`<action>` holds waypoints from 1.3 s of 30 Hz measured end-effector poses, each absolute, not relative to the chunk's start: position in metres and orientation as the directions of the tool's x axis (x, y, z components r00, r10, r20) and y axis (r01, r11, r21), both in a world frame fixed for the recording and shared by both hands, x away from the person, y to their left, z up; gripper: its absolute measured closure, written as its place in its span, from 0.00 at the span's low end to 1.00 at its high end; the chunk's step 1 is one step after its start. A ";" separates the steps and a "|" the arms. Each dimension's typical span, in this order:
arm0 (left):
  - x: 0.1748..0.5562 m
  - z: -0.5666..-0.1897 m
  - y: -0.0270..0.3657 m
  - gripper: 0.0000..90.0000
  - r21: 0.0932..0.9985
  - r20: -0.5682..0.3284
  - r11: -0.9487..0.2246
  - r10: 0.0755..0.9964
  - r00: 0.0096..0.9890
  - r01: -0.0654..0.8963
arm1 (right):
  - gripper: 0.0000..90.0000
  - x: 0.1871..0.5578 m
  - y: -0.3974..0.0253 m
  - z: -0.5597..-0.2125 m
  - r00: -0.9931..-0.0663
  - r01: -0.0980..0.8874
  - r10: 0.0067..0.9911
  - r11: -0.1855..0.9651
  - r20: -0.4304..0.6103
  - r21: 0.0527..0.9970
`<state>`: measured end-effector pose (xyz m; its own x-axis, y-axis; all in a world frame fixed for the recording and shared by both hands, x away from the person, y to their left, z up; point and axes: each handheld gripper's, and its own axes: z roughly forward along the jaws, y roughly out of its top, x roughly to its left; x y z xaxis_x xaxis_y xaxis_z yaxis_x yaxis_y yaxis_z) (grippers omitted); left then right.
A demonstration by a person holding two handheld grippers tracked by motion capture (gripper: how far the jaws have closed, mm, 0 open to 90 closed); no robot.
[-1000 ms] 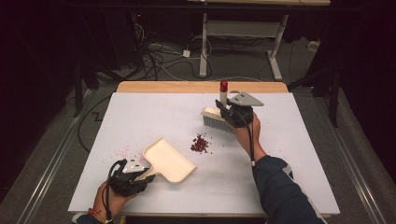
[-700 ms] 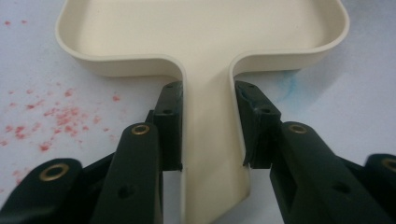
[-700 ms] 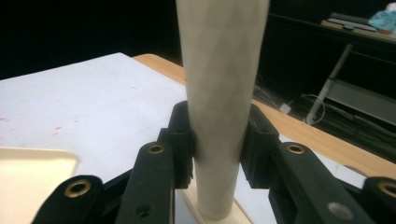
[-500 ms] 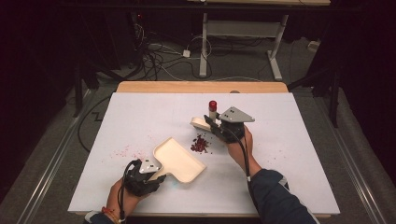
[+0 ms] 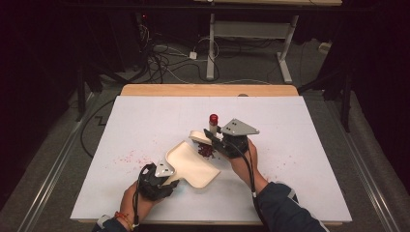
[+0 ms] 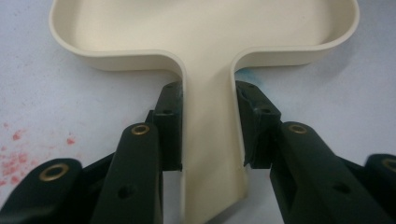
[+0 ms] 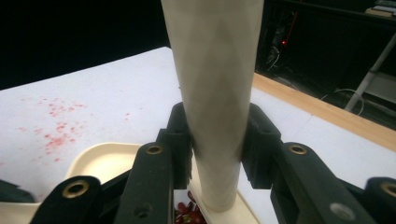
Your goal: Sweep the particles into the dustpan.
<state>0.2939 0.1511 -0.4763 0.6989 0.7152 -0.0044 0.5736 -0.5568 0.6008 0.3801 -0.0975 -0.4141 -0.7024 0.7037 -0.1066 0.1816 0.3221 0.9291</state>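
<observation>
The left gripper (image 5: 167, 178) is clamping the cream plastic dustpan's (image 5: 192, 163) handle; the right gripper (image 5: 218, 141) is gripping the cream brush (image 5: 199, 137) against the dark red beans (image 5: 206, 151) at the pan's lip. None swept in yet.

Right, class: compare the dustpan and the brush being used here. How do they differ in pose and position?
The dustpan lies flat on the white table, while the brush stands with its handle pointing up. The left claw grips the dustpan by its flat handle; the right claw grips the brush by its round, tapering one. The brush sits right at the red bits; the dustpan's open edge is beside them. Both are cream plastic.
</observation>
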 end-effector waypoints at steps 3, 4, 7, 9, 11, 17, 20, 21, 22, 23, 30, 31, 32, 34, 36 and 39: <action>0.296 -0.473 0.147 0.70 0.607 -0.010 -0.548 0.719 0.695 0.576 | 0.76 0.373 -0.093 -0.414 -0.699 0.188 0.707 0.326 -0.107 0.926; 0.297 -0.473 0.147 0.70 0.606 -0.013 -0.547 0.720 0.694 0.578 | 0.76 0.372 -0.092 -0.413 -0.698 0.198 0.710 0.318 -0.094 0.927; 0.300 -0.474 0.143 0.70 0.602 -0.023 -0.536 0.730 0.683 0.593 | 0.76 0.367 -0.089 -0.413 -0.693 0.207 0.716 0.310 -0.084 0.928; 0.302 -0.476 0.141 0.70 0.602 -0.030 -0.528 0.735 0.678 0.599 | 0.76 0.359 -0.084 -0.414 -0.683 0.209 0.724 0.314 -0.091 0.926; 0.304 -0.476 0.140 0.70 0.598 -0.042 -0.520 0.739 0.672 0.610 | 0.75 0.355 -0.081 -0.415 -0.686 0.208 0.722 0.318 -0.094 0.925; 0.310 -0.478 0.136 0.70 0.592 -0.042 -0.516 0.747 0.664 0.619 | 0.76 0.342 -0.073 -0.412 -0.704 0.195 0.704 0.321 -0.095 0.927; 0.313 -0.479 0.137 0.70 0.596 -0.046 -0.507 0.752 0.658 0.622 | 0.76 0.338 -0.070 -0.411 -0.716 0.195 0.692 0.325 -0.092 0.925; 0.313 -0.479 0.137 0.70 0.599 -0.048 -0.503 0.754 0.655 0.623 | 0.76 0.338 -0.070 -0.411 -0.716 0.195 0.692 0.325 -0.092 0.925; 0.313 -0.479 0.137 0.70 0.597 -0.045 -0.507 0.752 0.657 0.621 | 0.76 0.337 -0.070 -0.411 -0.714 0.200 0.695 0.322 -0.088 0.926; 0.314 -0.479 0.137 0.70 0.596 -0.043 -0.509 0.752 0.658 0.621 | 0.76 0.336 -0.069 -0.410 -0.715 0.197 0.693 0.321 -0.089 0.926; 0.318 -0.479 0.136 0.69 0.593 -0.015 -0.533 0.743 0.669 0.604 | 0.77 0.332 -0.069 -0.407 -0.734 0.206 0.676 0.309 -0.062 0.928; 0.318 -0.479 0.136 0.69 0.592 -0.015 -0.534 0.741 0.671 0.604 | 0.77 0.332 -0.069 -0.406 -0.740 0.210 0.671 0.309 -0.056 0.927; 0.318 -0.479 0.136 0.69 0.591 -0.014 -0.537 0.740 0.672 0.602 | 0.77 0.332 -0.069 -0.406 -0.740 0.210 0.671 0.309 -0.056 0.927; 0.318 -0.480 0.135 0.69 0.591 -0.013 -0.536 0.742 0.671 0.603 | 0.77 0.332 -0.070 -0.405 -0.745 0.219 0.667 0.297 -0.038 0.929; 0.318 -0.480 0.136 0.69 0.592 -0.014 -0.536 0.740 0.672 0.602 | 0.78 0.331 -0.072 -0.403 -0.745 0.219 0.666 0.291 -0.033 0.931; 0.318 -0.480 0.137 0.70 0.587 -0.007 -0.553 0.727 0.687 0.591 | 0.78 0.332 -0.074 -0.401 -0.748 0.205 0.662 0.291 -0.042 0.934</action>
<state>0.3184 0.1369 -0.4805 0.6869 0.7267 -0.0068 0.5908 -0.5530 0.5875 0.3317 -0.0739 -0.4014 -0.7479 0.6624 -0.0425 0.2050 0.2913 0.9344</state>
